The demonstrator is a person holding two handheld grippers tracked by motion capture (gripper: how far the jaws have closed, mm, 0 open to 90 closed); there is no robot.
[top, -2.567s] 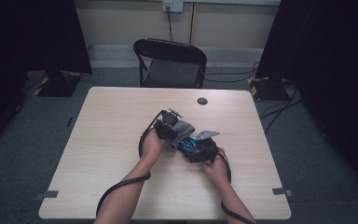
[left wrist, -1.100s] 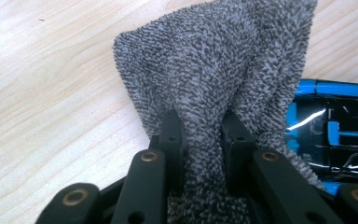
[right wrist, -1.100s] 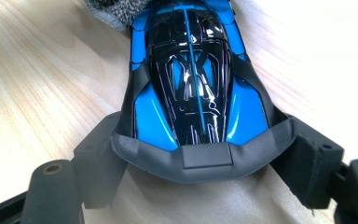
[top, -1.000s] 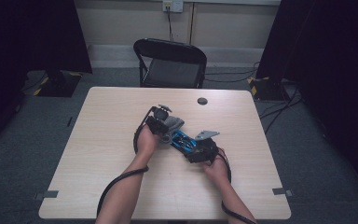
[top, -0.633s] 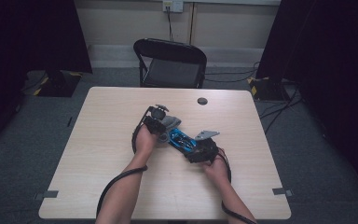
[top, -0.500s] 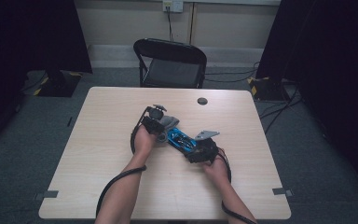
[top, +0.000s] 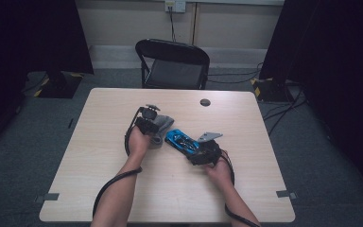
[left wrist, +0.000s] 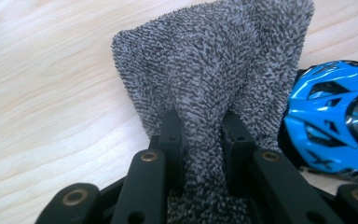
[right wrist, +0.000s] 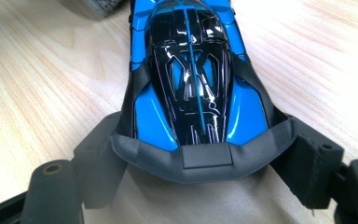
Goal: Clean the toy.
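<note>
A blue and black toy car (top: 181,140) (right wrist: 191,79) lies on the light wooden table (top: 123,189). My right gripper (top: 197,150) (right wrist: 200,161) is shut on the car's dark rear wing, one jaw on each side. A grey terry cloth (top: 162,125) (left wrist: 214,70) hangs bunched between the jaws of my left gripper (top: 154,124) (left wrist: 200,128), which is shut on it. In the left gripper view the cloth rests on the table just left of the car (left wrist: 331,116), its edge next to the car's nose.
A small black round disc (top: 205,102) lies near the table's far edge. A black folding chair (top: 172,61) stands behind the table. Cables trail from both grippers along the forearms.
My left gripper has moved left across the table with the cloth, away from the car. The right gripper and the car have stayed in place.
</note>
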